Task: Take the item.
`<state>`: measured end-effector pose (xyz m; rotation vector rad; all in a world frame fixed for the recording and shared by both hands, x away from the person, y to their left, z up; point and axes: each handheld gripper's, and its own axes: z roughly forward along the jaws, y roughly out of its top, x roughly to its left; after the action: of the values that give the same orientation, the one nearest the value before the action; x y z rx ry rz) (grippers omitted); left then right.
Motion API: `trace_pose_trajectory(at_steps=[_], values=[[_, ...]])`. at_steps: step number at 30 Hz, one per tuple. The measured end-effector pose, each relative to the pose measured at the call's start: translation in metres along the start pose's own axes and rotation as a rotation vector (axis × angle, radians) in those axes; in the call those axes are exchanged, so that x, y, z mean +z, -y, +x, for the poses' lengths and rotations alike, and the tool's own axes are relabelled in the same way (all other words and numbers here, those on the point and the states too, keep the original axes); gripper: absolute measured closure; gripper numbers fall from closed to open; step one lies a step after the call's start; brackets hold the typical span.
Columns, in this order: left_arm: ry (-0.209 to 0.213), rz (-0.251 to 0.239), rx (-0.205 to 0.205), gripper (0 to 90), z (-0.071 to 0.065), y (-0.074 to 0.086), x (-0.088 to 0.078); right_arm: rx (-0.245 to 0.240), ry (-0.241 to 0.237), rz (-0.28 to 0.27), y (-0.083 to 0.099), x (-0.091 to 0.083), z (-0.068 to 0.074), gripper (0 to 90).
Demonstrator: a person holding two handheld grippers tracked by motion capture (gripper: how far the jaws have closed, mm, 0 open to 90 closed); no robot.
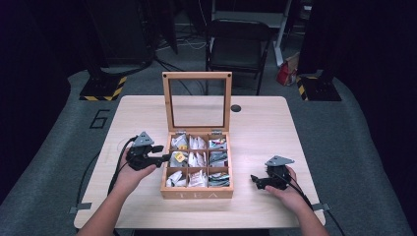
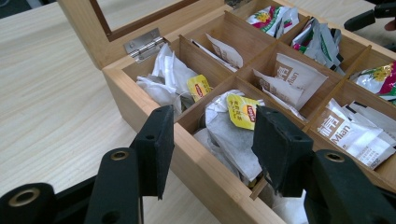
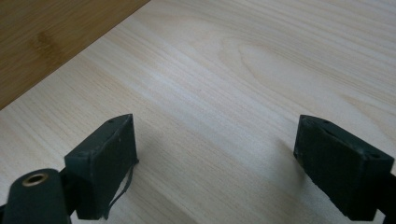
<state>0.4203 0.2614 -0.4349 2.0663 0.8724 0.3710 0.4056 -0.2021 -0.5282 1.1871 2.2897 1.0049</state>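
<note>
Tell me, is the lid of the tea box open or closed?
Open. The lid stands straight up behind the tea box, and you can see tea bags in its compartments.

Left gripper [image 2: 210, 140] over wooden tea box [image 2: 140, 100] wall — jaws apart, straddling near edge of middle compartment. Tea bag [image 2: 233, 140] with yellow tag [image 2: 243, 111] between jaws, pads not pressing it. Hinge [image 2: 144, 44] and raised lid [image 2: 116, 21] upper left. Other compartments hold paper sachets — table [image 2: 51, 93] at left.
</note>
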Motion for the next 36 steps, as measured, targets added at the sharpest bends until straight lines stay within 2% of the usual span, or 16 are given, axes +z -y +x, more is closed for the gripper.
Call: trace_pose_trajectory(at_steps=[16, 22, 28, 29, 32, 34, 35, 36], values=[[0.024, 0.022, -0.024, 49.2, -0.002, -0.002, 0.018, 0.002, 0.001, -0.001, 0.0, 0.0, 0.0, 12.4], [0.033, 0.016, -0.039, 49.4, -0.004, -0.004, 0.025, 0.003, 0.001, -0.002, 0.0, 0.0, 0.0, 12.4], [0.032, 0.021, -0.036, 48.2, -0.005, -0.005, 0.03, 0.002, 0.001, -0.001, 0.0, 0.0, 0.0, 12.4], [0.033, 0.029, -0.025, 48.2, -0.004, -0.005, 0.03, 0.001, 0.001, 0.0, 0.0, 0.0, 0.0, 12.4], [0.036, 0.022, -0.043, 48.0, -0.005, -0.005, 0.033, 0.002, 0.0, -0.002, 0.0, 0.0, 0.0, 12.4], [0.037, 0.027, -0.027, 47.9, -0.004, -0.005, 0.034, 0.002, 0.001, 0.0, 0.0, 0.0, 0.0, 12.4], [0.048, 0.032, -0.05, 47.7, -0.005, -0.004, 0.035, 0.002, 0.001, -0.001, 0.0, 0.0, 0.0, 12.4], [0.04, 0.032, -0.04, 47.7, -0.005, -0.004, 0.036, 0.002, 0.0, -0.002, 0.0, 0.0, 0.0, 12.4]])
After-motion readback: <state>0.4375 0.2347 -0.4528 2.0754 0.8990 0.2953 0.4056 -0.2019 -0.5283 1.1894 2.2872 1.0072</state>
